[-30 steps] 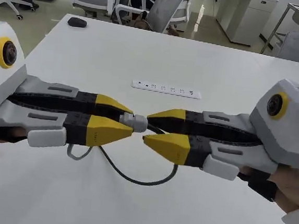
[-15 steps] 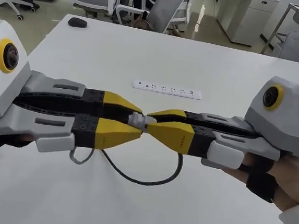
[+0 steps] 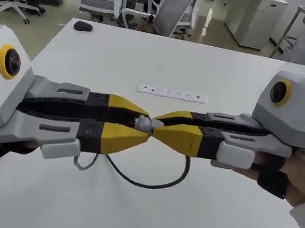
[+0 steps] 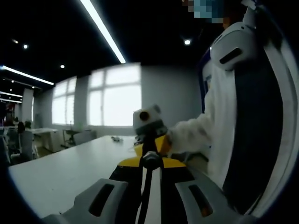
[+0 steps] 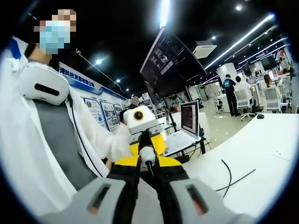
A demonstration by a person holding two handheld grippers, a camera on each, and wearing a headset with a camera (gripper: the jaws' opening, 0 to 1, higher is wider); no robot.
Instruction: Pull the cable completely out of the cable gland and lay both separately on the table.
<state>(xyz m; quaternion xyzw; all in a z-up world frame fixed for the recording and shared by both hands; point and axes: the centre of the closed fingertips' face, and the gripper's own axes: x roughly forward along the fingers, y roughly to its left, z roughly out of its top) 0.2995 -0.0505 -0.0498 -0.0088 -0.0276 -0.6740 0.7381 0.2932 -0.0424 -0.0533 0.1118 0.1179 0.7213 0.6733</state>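
The cable gland (image 3: 145, 124) hangs in the air above the white counter (image 3: 230, 206), caught where two grippers meet tip to tip, with the cable (image 3: 146, 186) not yet drawn out of it.

From the left, the left gripper (image 3: 141, 125) reaches in level, its yellow jaws pinched onto the grey body of the gland. The gland's long axis runs left to right, in line with both grippers. Just beside it, the right gripper (image 3: 155, 126) comes in from the opposite side, its jaws pressed almost together at the spot where the cable leaves the gland. The grip point itself is hidden by the yellow tips, so I judge rather than see that the cable is clamped there.

Below the right gripper the black cable drops to the counter, sweeps back to the left in a slack loop and ends in a pale curl under the left gripper.

Since the cable exits towards the right, the pull ought to run straight along that shared axis, the grippers drawing apart. The slack loop looks enough to feed through without snagging. A power strip (image 3: 173, 94) lies further back on the counter, well clear.
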